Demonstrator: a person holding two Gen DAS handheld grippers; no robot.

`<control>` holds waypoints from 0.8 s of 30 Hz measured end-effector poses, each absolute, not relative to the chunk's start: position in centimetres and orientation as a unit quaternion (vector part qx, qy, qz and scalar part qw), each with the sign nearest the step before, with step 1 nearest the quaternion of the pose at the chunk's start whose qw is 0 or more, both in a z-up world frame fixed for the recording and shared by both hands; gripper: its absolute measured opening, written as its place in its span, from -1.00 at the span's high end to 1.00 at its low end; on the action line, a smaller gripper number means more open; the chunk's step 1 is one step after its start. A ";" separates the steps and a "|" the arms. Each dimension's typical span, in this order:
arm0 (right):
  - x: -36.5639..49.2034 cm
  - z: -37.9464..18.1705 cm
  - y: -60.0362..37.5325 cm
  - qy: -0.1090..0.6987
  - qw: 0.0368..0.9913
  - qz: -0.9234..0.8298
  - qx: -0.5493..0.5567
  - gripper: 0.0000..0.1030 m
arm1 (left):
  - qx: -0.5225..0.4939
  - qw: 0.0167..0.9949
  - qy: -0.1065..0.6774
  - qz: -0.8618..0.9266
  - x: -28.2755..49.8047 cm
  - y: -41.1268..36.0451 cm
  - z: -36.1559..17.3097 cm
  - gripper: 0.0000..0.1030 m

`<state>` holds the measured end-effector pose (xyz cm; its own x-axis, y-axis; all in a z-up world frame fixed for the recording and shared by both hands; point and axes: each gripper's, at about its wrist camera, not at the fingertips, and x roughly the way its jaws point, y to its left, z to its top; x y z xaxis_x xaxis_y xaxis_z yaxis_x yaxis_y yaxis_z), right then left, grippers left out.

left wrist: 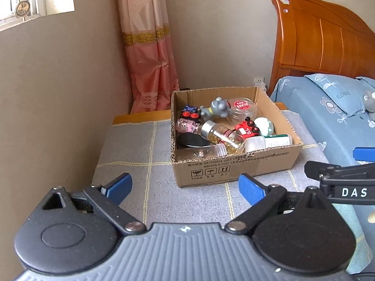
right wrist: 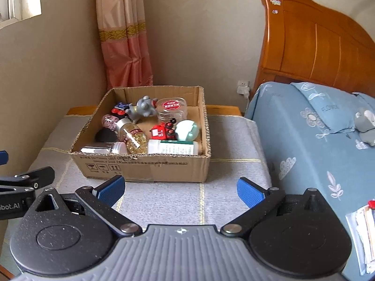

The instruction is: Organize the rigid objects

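Blue-padded fingers of the left hand-held gripper [left wrist: 184, 186] stand spread wide with nothing between them, and the right hand-held gripper [right wrist: 180, 188] beside it is likewise spread and empty. Both hang over the grey checked cloth covering the bench [right wrist: 222, 201], pointing down and forward at the brown corrugated cardboard box [left wrist: 234, 168] just ahead of the fingertips.

Judging by how things lie, the sorting looks close to done: no loose item shows on the cloth (every rigid thing in view already sits inside the box), so the step in hand reads as drawing clear after a drop, or checking for leftovers. A next move, if any, would call for finding something still outside the box, and neither view shows one on the bench.

Inside the box, nearest the grippers, lie a white plastic pill bottle with a green label [right wrist: 172, 147] and a clear glass jar with a pale cap [left wrist: 206, 151]; past them a glass bottle of gold flakes with a silver cap [right wrist: 131, 132], a red toy car [right wrist: 163, 131] and a pale green round case [right wrist: 187, 130]; farthest, a grey toy elephant [left wrist: 216, 107] and a clear round tub with a red label [right wrist: 170, 107].

To the right of the grippers a bed with a blue floral cover [right wrist: 304, 140] crowds the bench edge, which leaves little room to swing that way; beyond stand a wooden headboard [left wrist: 323, 37] and a pink curtain [left wrist: 150, 58].
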<state>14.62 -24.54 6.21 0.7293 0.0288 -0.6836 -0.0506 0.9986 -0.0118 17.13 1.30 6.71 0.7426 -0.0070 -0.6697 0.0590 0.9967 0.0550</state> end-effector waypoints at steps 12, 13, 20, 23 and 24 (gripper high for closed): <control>13.6 6.4 -24.6 0.358 0.933 0.023 -0.013 -1.00 | 0.042 0.935 0.352 -0.015 16.4 0.2 7.2 -0.89; 13.6 6.5 -24.6 0.358 0.933 0.023 -0.013 -1.00 | 0.042 0.935 0.351 -0.014 16.4 0.2 7.2 -0.89; 13.4 6.7 -24.6 0.356 0.934 0.022 -0.012 -1.00 | 0.042 0.936 0.349 -0.012 16.2 0.2 7.3 -0.89; 13.3 6.7 -24.5 0.354 0.935 0.022 -0.013 -1.00 | 0.042 0.937 0.348 -0.008 16.2 0.3 7.4 -0.89; 13.3 6.8 -24.5 0.353 0.935 0.023 -0.013 -1.00 | 0.043 0.937 0.348 -0.007 16.2 0.3 7.4 -0.89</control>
<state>13.32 -24.50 6.75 0.7493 0.0342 -0.6614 -0.0523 0.9986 -0.0075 16.23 0.33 7.38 0.7584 0.0158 -0.6516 0.0436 0.9962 0.0749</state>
